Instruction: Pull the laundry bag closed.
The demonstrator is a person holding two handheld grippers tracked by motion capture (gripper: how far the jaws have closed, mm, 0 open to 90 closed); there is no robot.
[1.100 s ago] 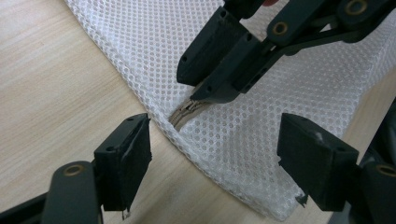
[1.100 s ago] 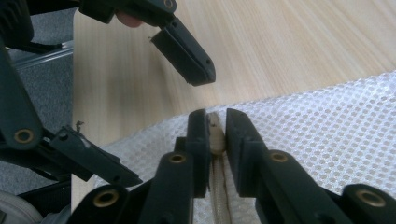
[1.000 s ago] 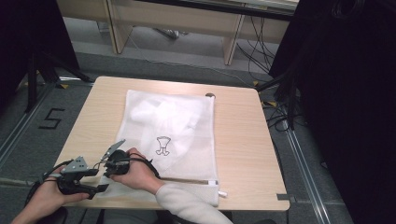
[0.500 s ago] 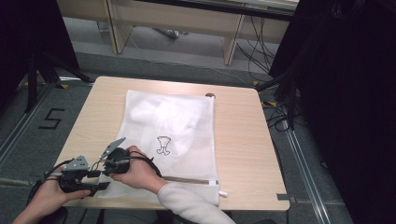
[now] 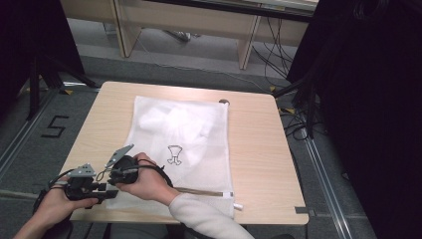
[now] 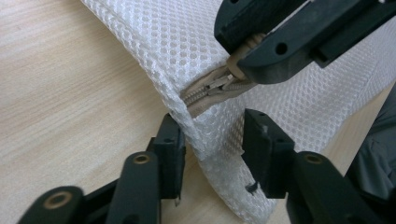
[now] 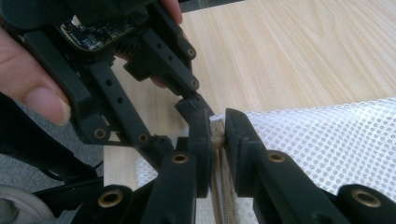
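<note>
— White mesh is what we have between us: the laundry bag [image 5: 179, 144] lies flat on the wooden tabletop [image 5: 259, 149], and its near corner sits right at our jaws.

— And the right gripper [image 7: 215, 135]? We see its jaws pressed together on the beige zipper pull [image 6: 238, 58], at the corner where the zipper [image 6: 212, 88] ends.

— Yes, clamped on it. In the left gripper view that pair comes in from above, with the pull squeezed between the two black pads and the corner of the mesh lifted a little off the wood.

— The left gripper [image 6: 210, 154] sits just below it. Its jaws have just been closing, and the folded edge of the bag lies between them.

— Do the pads press on the mesh? We see one pad at the fold and the other a little off it, so we call them apart, not gripping.

— From above, both of our hands are bunched at the bag's near left corner, the left gripper just outside the right one, and the rest of the bag stretches away from the jaws.
</note>
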